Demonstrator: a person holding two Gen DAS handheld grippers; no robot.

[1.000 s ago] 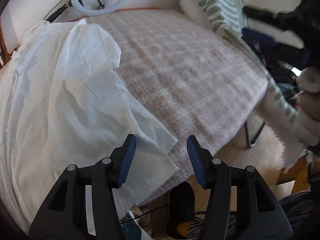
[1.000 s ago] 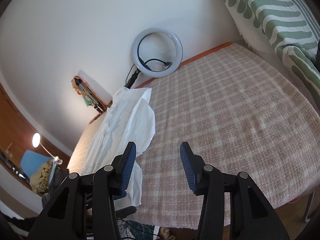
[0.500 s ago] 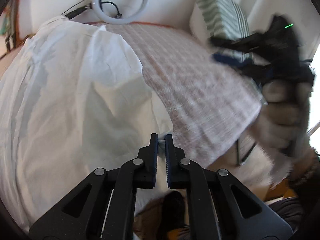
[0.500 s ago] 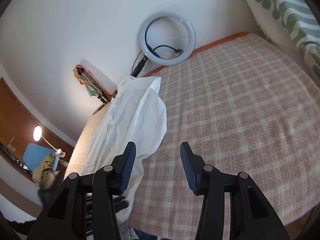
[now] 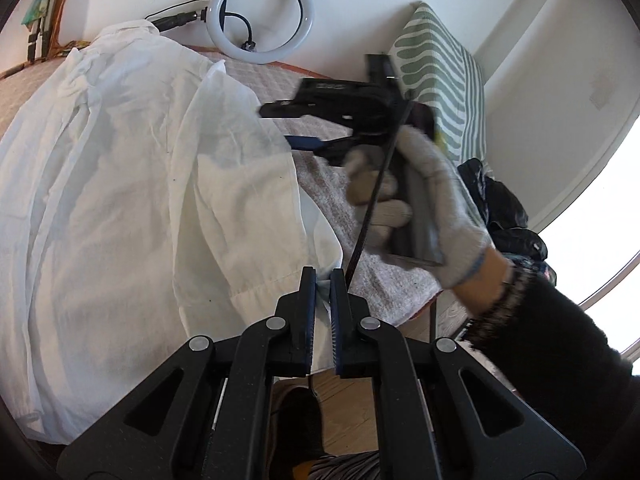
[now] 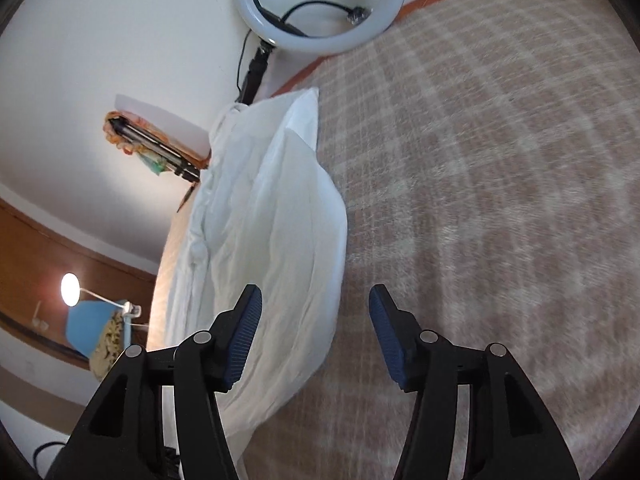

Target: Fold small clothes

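On bed (image 6: 500, 168): shirt (image 5: 132, 184) largely unfolded | hem pinched by left claw (image 5: 323, 280) | right claw (image 6: 316, 332) spread, nothing held | folding barely begun

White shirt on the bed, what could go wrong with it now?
The left gripper pinches only a thin bit of the white shirt hem, so it might slip out. The right gripper hangs open over the shirt's edge; if it grabs there, it could catch the checked blanket too.
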